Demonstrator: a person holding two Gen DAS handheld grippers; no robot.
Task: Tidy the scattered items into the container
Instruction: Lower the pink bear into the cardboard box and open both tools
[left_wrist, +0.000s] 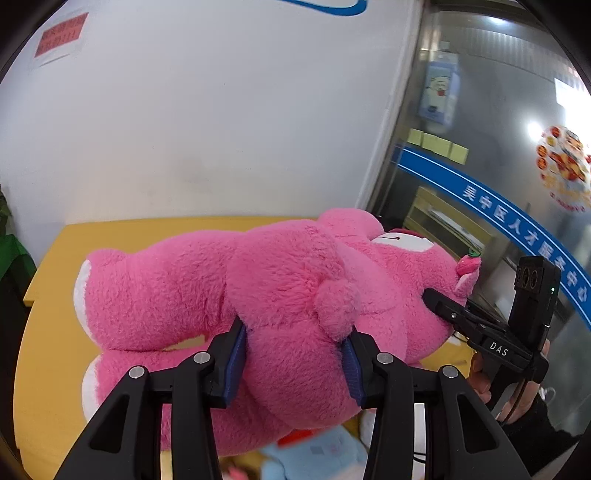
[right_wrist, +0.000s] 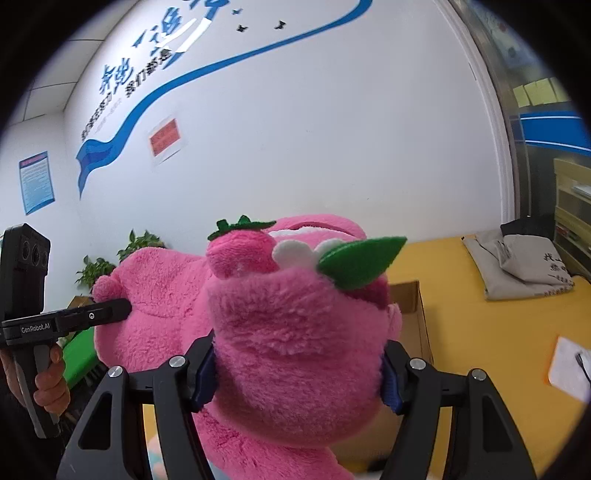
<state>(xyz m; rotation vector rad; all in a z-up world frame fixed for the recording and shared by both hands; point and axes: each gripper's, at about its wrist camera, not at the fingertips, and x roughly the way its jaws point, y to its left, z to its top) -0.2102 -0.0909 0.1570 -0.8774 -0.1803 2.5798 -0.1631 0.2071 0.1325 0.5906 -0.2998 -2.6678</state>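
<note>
Fingers of both grippers clamp pink plush bear (left_wrist: 280, 295); cardboard box (right_wrist: 410, 314) mostly hidden behind it.

My left wrist camera looking along its fingers at the pink plush bear (left_wrist: 280, 295) from very close, rump side, my right wrist camera equally close at its head, both sharing the bear, yellow table (right_wrist: 480, 325), white wall (left_wrist: 207, 122), each other's hand-held gripper

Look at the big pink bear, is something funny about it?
Yes. The pink bear hangs sideways in the air above the yellow table, squeezed by both grippers: the left gripper on its bottom near the tail, the right gripper on its head.
</note>
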